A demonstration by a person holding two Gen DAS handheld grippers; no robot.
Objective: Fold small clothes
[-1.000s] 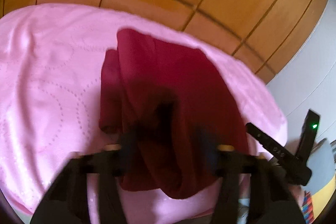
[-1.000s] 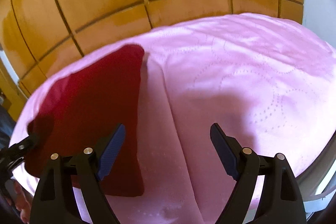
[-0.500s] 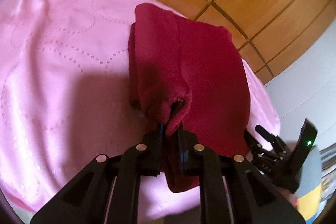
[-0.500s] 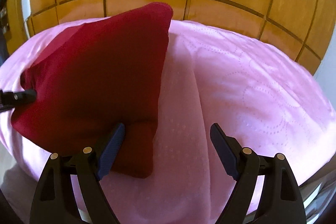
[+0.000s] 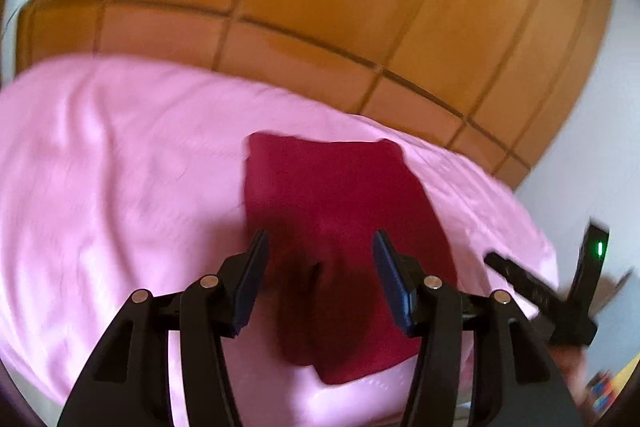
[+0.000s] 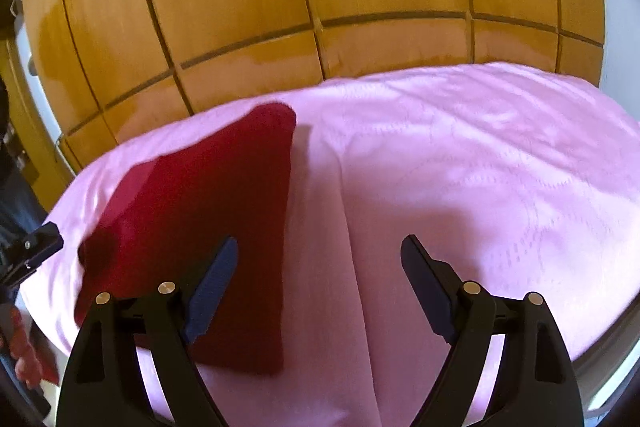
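Note:
A dark red garment [image 5: 340, 227] lies folded on the pink bedspread [image 5: 120, 187]. In the right wrist view the garment [image 6: 208, 219] lies left of centre. My left gripper [image 5: 320, 275] is open and empty, held just above the garment's near end. My right gripper [image 6: 316, 287] is open and empty over the bedspread [image 6: 480, 187], its left finger above the garment's right edge. The right gripper also shows at the right edge of the left wrist view [image 5: 540, 291].
A wooden panelled headboard [image 5: 320, 7] rises behind the bed. A white wall [image 5: 600, 167] is at the right. The bed's near edge runs just under both grippers. A ridge in the bedspread [image 6: 348, 227] runs down the middle of the right wrist view.
My left gripper was shut on the garment's near edge half a second ago; it has let go, opened and pulled back. The garment now lies flatter. The right gripper stayed open and drew back.

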